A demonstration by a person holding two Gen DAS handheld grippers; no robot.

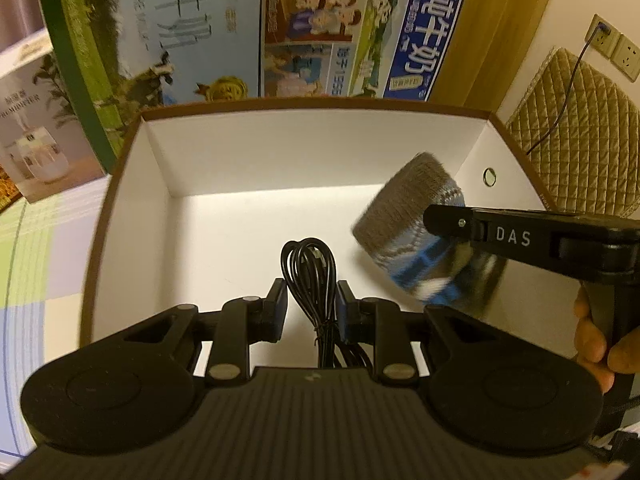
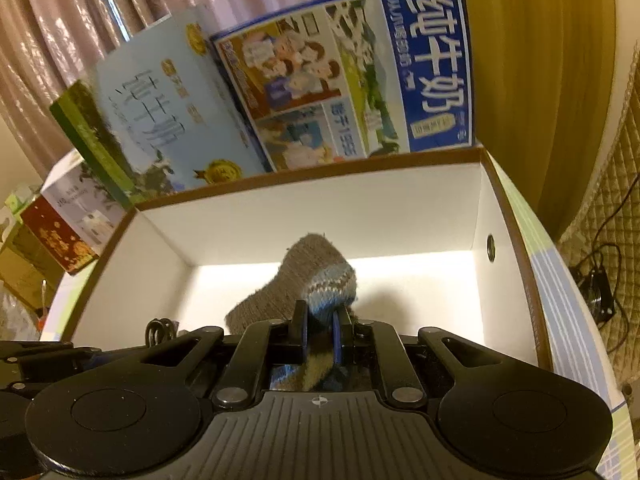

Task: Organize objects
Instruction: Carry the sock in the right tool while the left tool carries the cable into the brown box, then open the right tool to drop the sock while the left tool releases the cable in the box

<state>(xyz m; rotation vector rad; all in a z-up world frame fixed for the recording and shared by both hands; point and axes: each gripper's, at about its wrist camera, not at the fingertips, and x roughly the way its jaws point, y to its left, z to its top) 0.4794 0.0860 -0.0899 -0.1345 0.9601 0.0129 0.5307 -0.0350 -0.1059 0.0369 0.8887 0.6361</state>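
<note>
The left hand-held gripper (image 1: 312,308) is closed on a coiled black cable (image 1: 308,276), pinching the bundle near its twist tie over the near floor of the white box (image 1: 256,152); the cable looks light and springy, so holding it at the tie keeps the loops together. To the right, the right hand-held gripper (image 2: 320,326) is clamped on a knitted sock (image 2: 308,276) (soft, limp, light), which hangs inside the box. The box floor looks otherwise bare.

Coiled black cable (image 1: 310,276) and grey sock (image 2: 316,280) (blue-striped) above white box (image 1: 280,152).
</note>
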